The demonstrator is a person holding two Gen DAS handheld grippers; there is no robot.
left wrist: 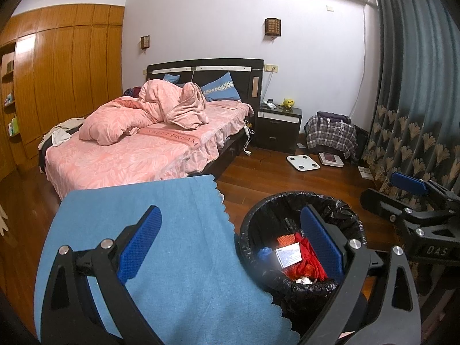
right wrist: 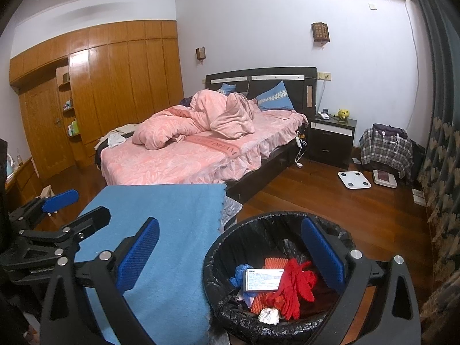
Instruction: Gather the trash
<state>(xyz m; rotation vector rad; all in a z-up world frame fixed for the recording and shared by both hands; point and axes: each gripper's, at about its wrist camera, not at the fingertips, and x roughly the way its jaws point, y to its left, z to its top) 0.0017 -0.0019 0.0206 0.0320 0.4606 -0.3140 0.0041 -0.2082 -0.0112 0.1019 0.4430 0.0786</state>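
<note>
Collected trash (right wrist: 273,287) fills the black-lined bin (right wrist: 212,258) beside a bare blue-clothed surface (right wrist: 172,230); left gripper (left wrist: 227,247) and right gripper (right wrist: 230,258) hover, fingers spread, empty. Task appears nearly complete.

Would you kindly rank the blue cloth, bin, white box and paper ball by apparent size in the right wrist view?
1. blue cloth
2. bin
3. white box
4. paper ball

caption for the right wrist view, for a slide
Open right gripper above a lined trash bin holding red gloves beside a blue cloth.
</note>
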